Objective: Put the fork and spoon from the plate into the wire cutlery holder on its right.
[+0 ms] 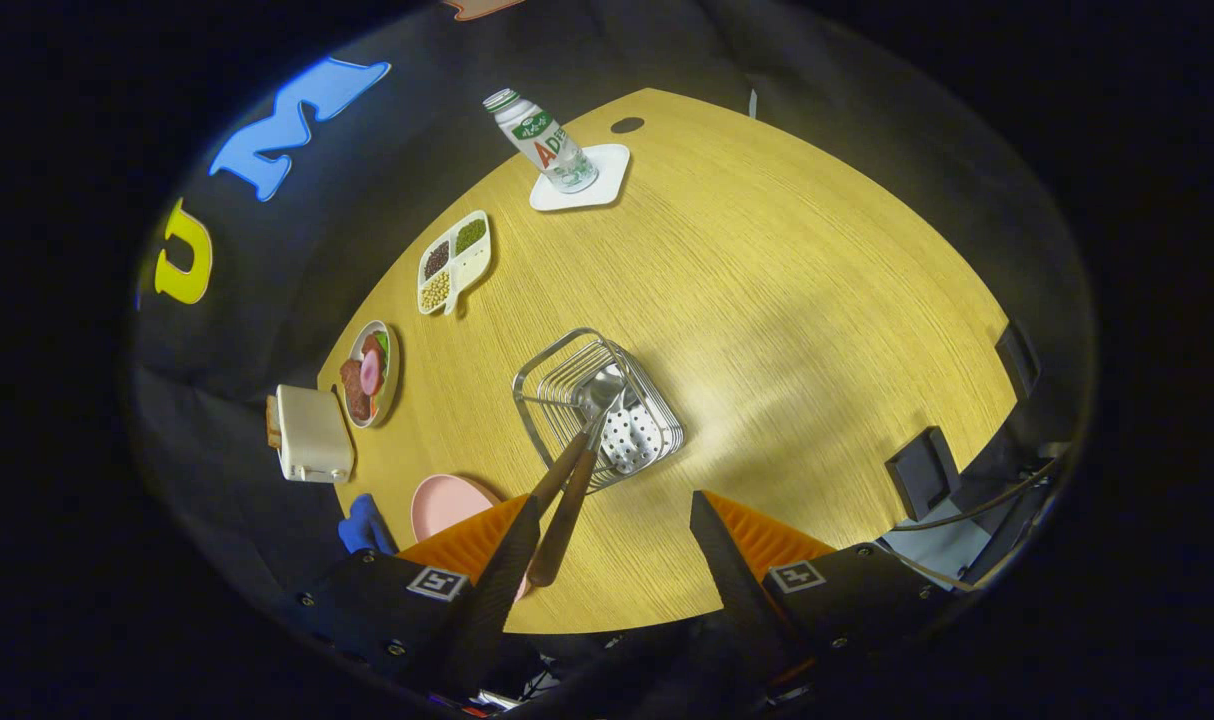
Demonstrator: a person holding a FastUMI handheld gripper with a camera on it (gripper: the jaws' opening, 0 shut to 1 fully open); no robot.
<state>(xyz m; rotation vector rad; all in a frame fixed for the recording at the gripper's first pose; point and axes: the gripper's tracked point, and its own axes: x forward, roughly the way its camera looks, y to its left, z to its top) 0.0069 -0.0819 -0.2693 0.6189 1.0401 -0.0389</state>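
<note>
The wire cutlery holder (599,410) stands on the wooden table (767,300), just beyond my fingers. Two wooden-handled utensils are in it. The spoon (603,386) has its bowl down inside the wires, and a second handle (555,478) lies close beside the spoon's; I take it for the fork, whose head is hard to make out. Both handles lean out over the near rim toward my left finger (497,565). My gripper (615,502) is open above the table, and neither finger presses on a handle. The pink plate (445,503) lies left of the holder, partly hidden by my left finger.
Along the table's left edge sit a plate of food (369,373) and a divided dish of beans (454,260); a bottle (539,140) stands on a white coaster (607,180). A white box (312,435) and a blue object (365,525) are off that edge. Black blocks (922,470) sit at the right.
</note>
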